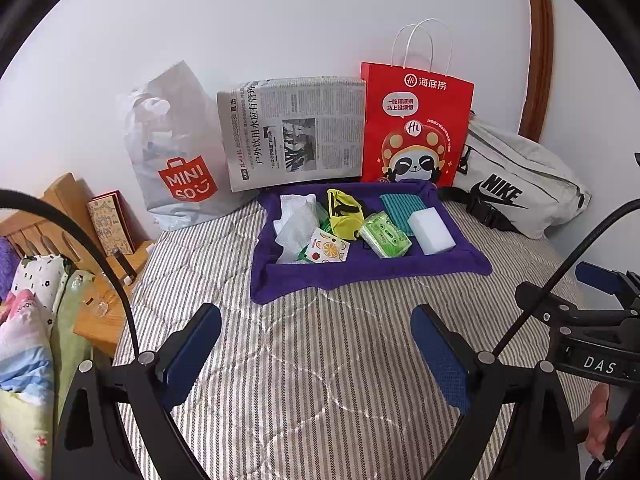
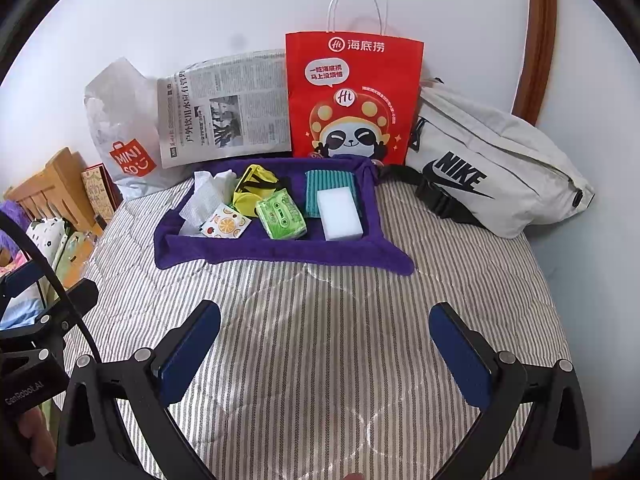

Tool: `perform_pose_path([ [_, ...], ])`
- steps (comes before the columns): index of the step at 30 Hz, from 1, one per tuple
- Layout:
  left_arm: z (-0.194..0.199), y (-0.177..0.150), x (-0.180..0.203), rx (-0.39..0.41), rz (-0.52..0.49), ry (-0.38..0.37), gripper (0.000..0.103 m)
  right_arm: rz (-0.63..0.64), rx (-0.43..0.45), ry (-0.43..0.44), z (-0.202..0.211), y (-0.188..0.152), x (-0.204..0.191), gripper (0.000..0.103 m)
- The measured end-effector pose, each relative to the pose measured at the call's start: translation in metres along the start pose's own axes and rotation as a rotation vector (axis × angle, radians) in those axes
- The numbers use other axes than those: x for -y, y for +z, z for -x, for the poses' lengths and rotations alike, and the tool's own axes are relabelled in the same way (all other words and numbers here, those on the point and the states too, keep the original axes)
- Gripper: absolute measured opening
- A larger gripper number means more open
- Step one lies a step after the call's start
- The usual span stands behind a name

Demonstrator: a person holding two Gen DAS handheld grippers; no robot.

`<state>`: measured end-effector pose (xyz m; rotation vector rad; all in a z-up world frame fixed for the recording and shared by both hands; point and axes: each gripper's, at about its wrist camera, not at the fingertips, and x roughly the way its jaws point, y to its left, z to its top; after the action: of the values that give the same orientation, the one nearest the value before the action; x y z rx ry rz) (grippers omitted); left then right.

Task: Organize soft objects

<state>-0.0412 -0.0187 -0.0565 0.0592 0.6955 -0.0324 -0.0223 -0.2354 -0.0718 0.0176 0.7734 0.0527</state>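
Both held level over the striped bed [image 2: 320, 340], the left hand-held gripper [image 1: 316, 360] and right hand-held gripper [image 2: 326, 356] are spread and empty; at 12 o'clock, well apart, the purple towel [image 2: 280, 250] cradles sponge [image 2: 339, 214], tissue pack [image 2: 282, 216] and yellow pouch [image 2: 254, 192]

A home bedroom: striped quilted bedspread [image 2: 320, 320] over a bed pushed against a white wall, wooden headboard [image 1: 52, 208] at the left edge, folded patterned bedding [image 1: 28, 320] beside it, shopping bags [image 2: 352, 96] and a waist bag [image 2: 492, 160] along the bed's far edge.
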Motion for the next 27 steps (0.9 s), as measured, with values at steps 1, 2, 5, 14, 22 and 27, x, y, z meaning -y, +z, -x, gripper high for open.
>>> perform_pose_path([
  [1,0.0000,0.0000,0.0000,0.000,-0.001,0.000,0.096,0.001,0.001,0.000,0.0001,-0.0002,-0.0003,0.103],
  [2,0.0003,0.0002,-0.0002,0.002,-0.001,0.000,0.096,0.002,0.001,0.001,0.0000,-0.0005,-0.0007,0.103],
  [5,0.0002,0.0002,-0.0001,0.002,0.001,0.000,0.096,0.004,-0.002,0.002,-0.0003,-0.0013,-0.0017,0.103],
  [14,0.0001,0.0000,0.0009,0.000,0.000,0.002,0.096,0.002,-0.001,0.003,0.0007,-0.0018,-0.0022,0.103],
  [22,0.0007,-0.0004,0.0010,0.001,-0.001,0.003,0.096,-0.002,0.003,0.002,0.0015,-0.0026,-0.0014,0.103],
  [27,0.0008,-0.0009,0.0010,0.000,-0.003,0.002,0.096,-0.009,0.001,0.004,0.0012,-0.0020,0.0005,0.103],
])
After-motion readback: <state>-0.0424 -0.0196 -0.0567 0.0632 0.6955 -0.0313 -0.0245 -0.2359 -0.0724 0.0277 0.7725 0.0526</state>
